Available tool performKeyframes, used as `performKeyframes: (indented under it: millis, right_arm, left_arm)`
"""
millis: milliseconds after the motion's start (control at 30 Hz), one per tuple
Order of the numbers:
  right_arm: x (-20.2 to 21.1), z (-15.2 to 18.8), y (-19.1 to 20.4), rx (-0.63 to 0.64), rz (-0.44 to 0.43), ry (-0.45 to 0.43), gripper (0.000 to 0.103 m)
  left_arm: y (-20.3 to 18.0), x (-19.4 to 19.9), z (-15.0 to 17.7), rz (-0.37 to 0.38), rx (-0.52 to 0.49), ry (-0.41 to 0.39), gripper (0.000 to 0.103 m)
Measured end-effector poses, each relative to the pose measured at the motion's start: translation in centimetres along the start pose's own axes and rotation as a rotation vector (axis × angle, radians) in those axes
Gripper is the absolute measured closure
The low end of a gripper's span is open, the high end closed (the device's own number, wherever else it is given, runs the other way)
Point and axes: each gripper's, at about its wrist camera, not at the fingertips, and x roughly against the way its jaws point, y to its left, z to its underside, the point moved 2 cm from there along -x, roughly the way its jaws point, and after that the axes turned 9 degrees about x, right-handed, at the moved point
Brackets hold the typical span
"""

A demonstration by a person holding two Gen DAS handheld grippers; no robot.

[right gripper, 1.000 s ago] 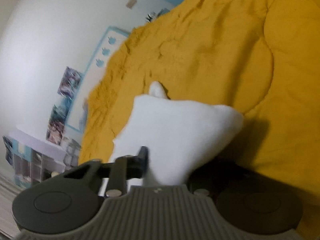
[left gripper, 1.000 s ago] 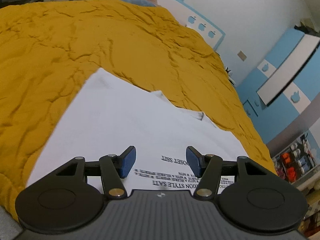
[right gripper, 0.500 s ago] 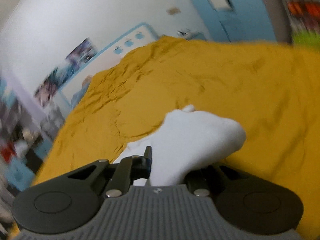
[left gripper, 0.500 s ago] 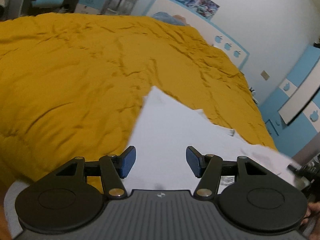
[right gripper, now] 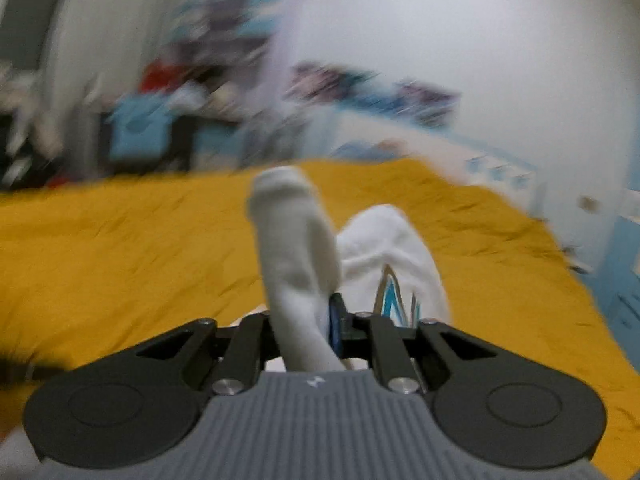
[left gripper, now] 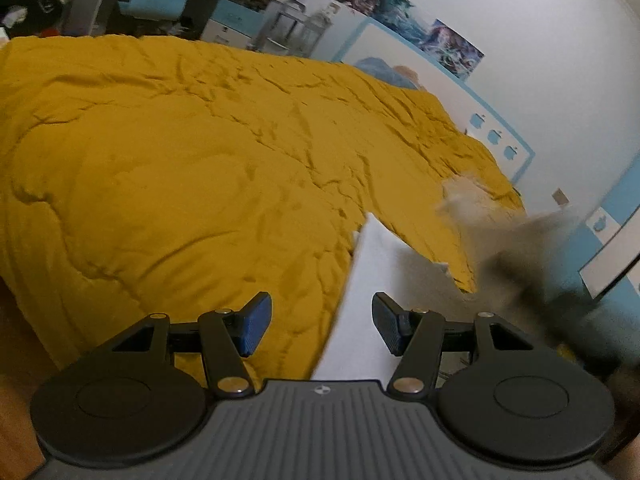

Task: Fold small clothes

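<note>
The left gripper (left gripper: 322, 326) hangs over the yellow quilt (left gripper: 180, 168) with its blue pads (left gripper: 256, 322) spread wide and nothing between them. Part of a white shirt (left gripper: 372, 280) lies flat on the quilt at the lower centre of the left view, its edge just under the right-hand pad.

In the right view, heavily blurred, the right gripper (right gripper: 316, 326) has a bunch of the shirt (right gripper: 296, 256) standing up between its fingers at frame centre. Its jaws have just been opening; whether the pads press the cloth I cannot tell. A blue-and-black print (right gripper: 394, 296) shows on the fold to the right.
</note>
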Motion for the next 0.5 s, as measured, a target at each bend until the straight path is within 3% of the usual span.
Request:
performKeyframes:
  millis: [100,167,200,267,367,400,500]
  right_arm:
    - [-1.6,2.8,3.6,-0.008,-0.323,0.132,0.059]
    - [-1.6,4.0,3.5,-0.079,-0.479,0.157,0.055]
    - [-1.0,4.4,2.9,-0.118,-0.531,0.144,0.045]
    - [0.1,4.9,0.7,-0.168,-0.537,0.102,0.032]
    - [1.7,5.7,-4.2,-0.233,-0.450,0.048,0.027]
    - [2.6,6.3,-5.6,-0.247,-0.409,0.044,0.023]
    - [3.7,8.1,-9.1,-0.206,-0.298,0.080,0.022]
  left_arm:
    - [0.8,0.4,-0.1,-0.022,-0.001,-0.008,0.035]
    - [1.1,0.4,-0.2,-0.037,0.004,-0.006,0.036]
    - [1.3,0.3,-0.2,-0.044,0.009,-0.003,0.035]
    - [1.3,0.0,-0.3,-0.040,0.016,0.003,0.035]
    - [0.8,-0.7,0.0,-0.006,-0.009,0.037,0.035]
    - [0.6,-1.2,0.2,0.019,-0.021,0.068,0.035]
    - [0.6,-2.7,1.0,0.141,0.017,0.184,0.035]
